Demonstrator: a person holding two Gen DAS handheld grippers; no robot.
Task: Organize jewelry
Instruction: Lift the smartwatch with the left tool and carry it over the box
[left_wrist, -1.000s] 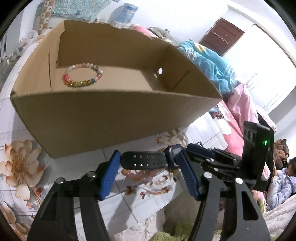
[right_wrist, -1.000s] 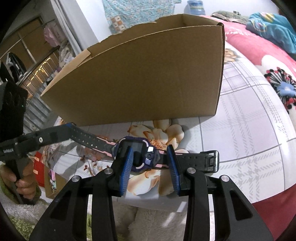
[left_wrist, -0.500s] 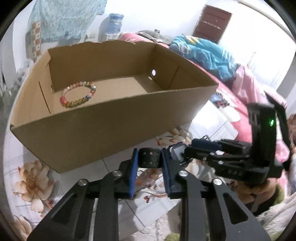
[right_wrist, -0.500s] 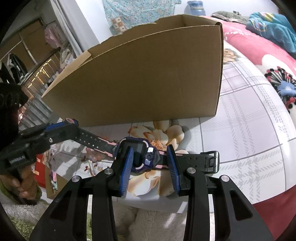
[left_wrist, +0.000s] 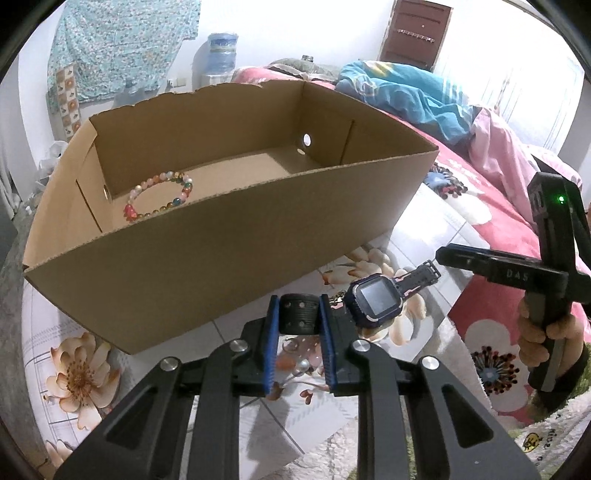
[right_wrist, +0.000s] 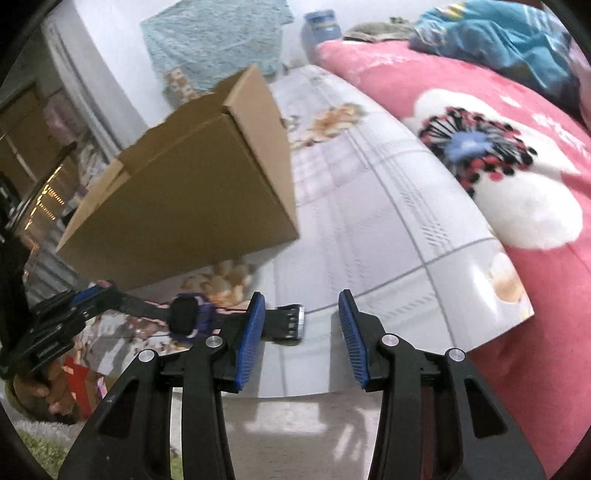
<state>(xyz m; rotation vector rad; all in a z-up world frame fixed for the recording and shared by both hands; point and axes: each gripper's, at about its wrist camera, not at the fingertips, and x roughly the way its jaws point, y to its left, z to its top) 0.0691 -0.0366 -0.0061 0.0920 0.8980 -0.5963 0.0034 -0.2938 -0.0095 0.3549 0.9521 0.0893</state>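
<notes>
Left gripper (left_wrist: 298, 343) now squeezed shut on the watch (left_wrist: 373, 300) strap, just in front of the box (left_wrist: 236, 254). Right gripper (right_wrist: 302, 339) just opened, let go, moved aside. Ready for lifting in beside the bracelet (left_wrist: 159, 197).

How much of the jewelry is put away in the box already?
One piece looks done: the bead bracelet lies inside the cardboard box. In hand is the watch: the left gripper has just closed on its strap, and the right gripper has just opened, with nothing between its pads. Left: getting the watch into the box.
</notes>
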